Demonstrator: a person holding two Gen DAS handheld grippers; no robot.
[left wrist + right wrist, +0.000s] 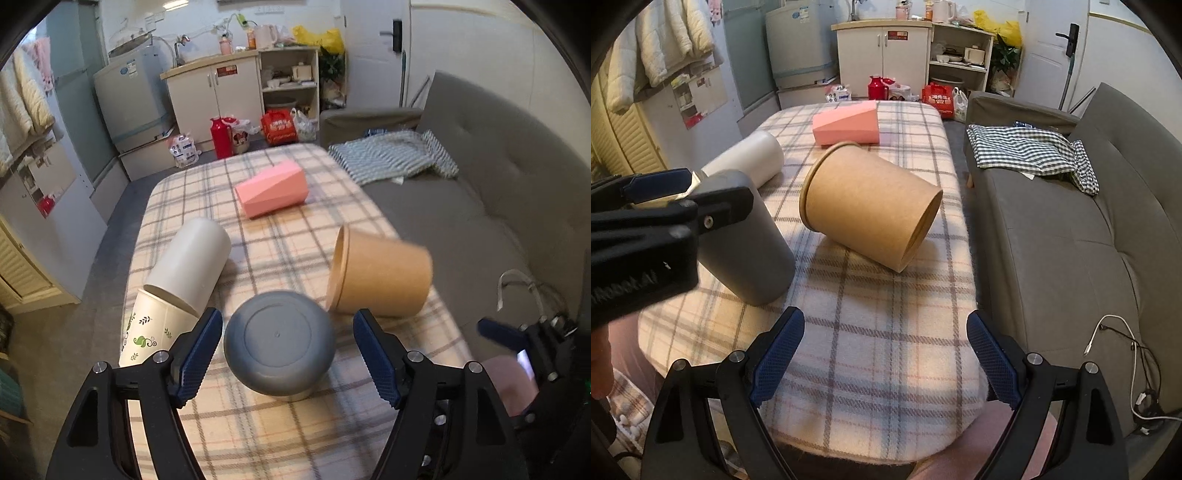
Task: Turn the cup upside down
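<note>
On the plaid-covered worktop [871, 332], the brown kraft paper cup [868, 206] lies on its side, and we take it as our landmark. Just beside it, on the side of its rim, the grey cup [279, 341] stands mouth-down, base up, a little tilted. Beyond the grey cup from the paper cup, the white tumbler [192, 266] lies on its side, its mouth over the leaf-printed paper cup [151, 332]. Farther back from the paper cup, the pink faceted cup [271, 192] also lies tipped over.

Our left tool [288, 354] straddles the grey cup, its blue pads wide apart on either flank and, as far as we can tell, touching nothing. Our right tool [884, 358] hangs spread over bare cloth short of the paper cup, holding nothing.

We judge the grey cup's flip to be essentially done. The next move, in our view, calls for drawing the left tool clear without nudging the cup, then squaring up to another toppled cup across its side walls.
</note>
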